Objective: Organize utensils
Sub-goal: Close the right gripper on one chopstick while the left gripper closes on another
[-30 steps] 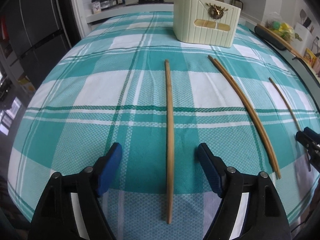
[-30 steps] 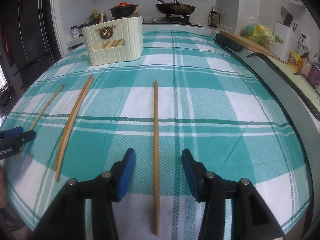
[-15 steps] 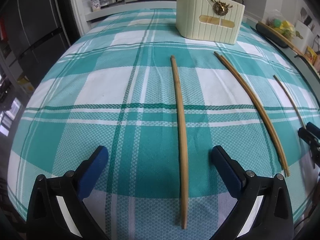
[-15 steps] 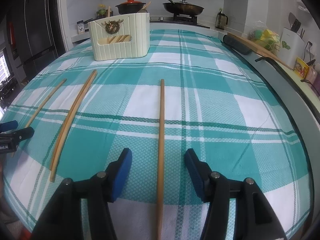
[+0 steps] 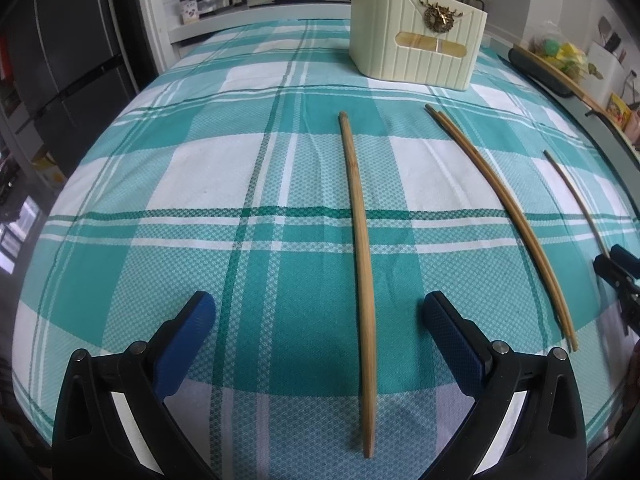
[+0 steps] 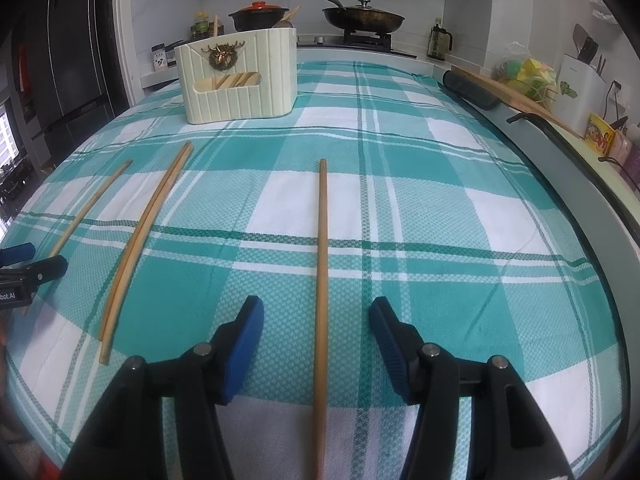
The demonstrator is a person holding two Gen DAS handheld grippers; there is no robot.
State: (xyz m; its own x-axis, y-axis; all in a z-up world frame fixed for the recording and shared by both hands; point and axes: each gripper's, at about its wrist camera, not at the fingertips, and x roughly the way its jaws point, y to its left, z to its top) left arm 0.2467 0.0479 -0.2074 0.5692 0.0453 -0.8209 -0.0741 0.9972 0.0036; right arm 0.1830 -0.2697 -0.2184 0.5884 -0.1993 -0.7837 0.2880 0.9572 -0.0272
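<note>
Left gripper (image 5: pixel 318 320): jaws released, at full spread after just opening wider. A bamboo chopstick (image 5: pixel 358 236) lies flat on the desk between the blue pads (image 5: pixel 188 340), touching neither, a bit closer to the right pad. Its near end runs back past the pads toward the desk's near edge; far end points at the utensil holder (image 5: pixel 416 52).

Right gripper (image 6: pixel 316 344): jaws released, roughly half spread, also just opened a little. A second single chopstick (image 6: pixel 322 280) lies centred between its pads, clear gap on both sides, near end under the gripper and out of frame.

A chopstick pair (image 6: pixel 144 236) lies side by side, touching, on the cloth between the two grippers.

Cream ribbed utensil holder sits near the desk's far edge, chopsticks visible through its front slot. Teal plaid tablecloth (image 5: pixel 200 184) covers the desk.
</note>
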